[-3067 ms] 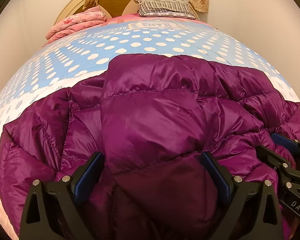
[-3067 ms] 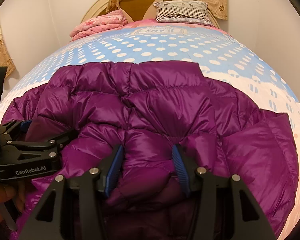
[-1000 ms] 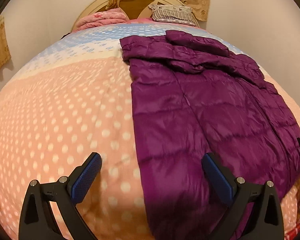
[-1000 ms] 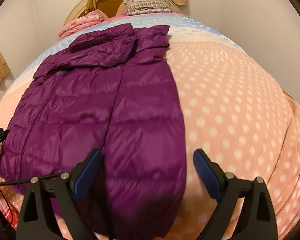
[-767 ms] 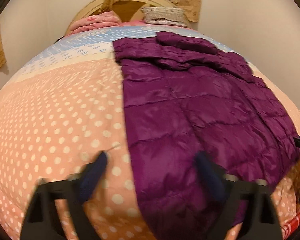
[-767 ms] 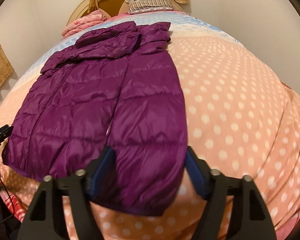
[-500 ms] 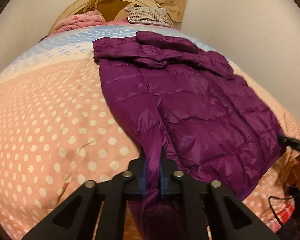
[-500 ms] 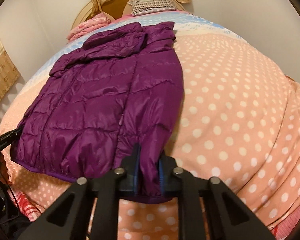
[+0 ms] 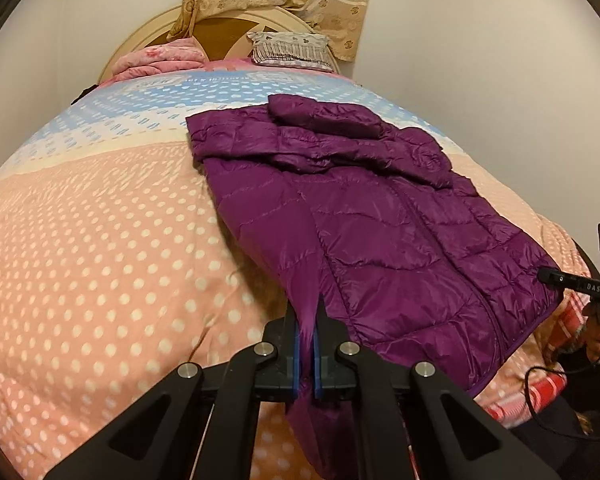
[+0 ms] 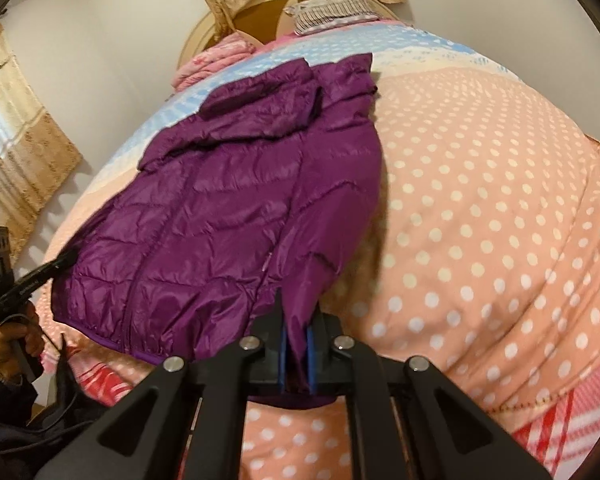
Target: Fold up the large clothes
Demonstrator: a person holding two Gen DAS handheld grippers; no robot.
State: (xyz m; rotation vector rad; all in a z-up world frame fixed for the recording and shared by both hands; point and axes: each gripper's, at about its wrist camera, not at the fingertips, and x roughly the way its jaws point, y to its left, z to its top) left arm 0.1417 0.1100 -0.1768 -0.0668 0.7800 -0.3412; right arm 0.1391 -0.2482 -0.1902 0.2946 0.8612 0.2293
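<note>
A purple puffer jacket [image 9: 388,248] lies flat along the bed, its sleeves folded across the far end. My left gripper [image 9: 306,332] is shut on the jacket's near left hem corner, and the fabric rises off the quilt into the jaws. In the right wrist view the same jacket [image 10: 240,208] spreads to the left, and my right gripper [image 10: 296,340] is shut on the near right hem corner. Each gripper shows in the other's view at the frame edge: the right gripper [image 9: 568,280] and the left gripper [image 10: 40,276], each held by a hand.
A peach polka-dot quilt [image 9: 100,260] covers the bed, blue and white toward the headboard [image 9: 228,28]. A striped pillow [image 9: 292,50] and a folded pink blanket [image 9: 160,60] lie at the head. A red checked sheet [image 10: 560,440] hangs at the near edge. Walls stand close on both sides.
Both grippers were open over the near hem a second ago; they have shut on the two hem corners and lifted them off the quilt.
</note>
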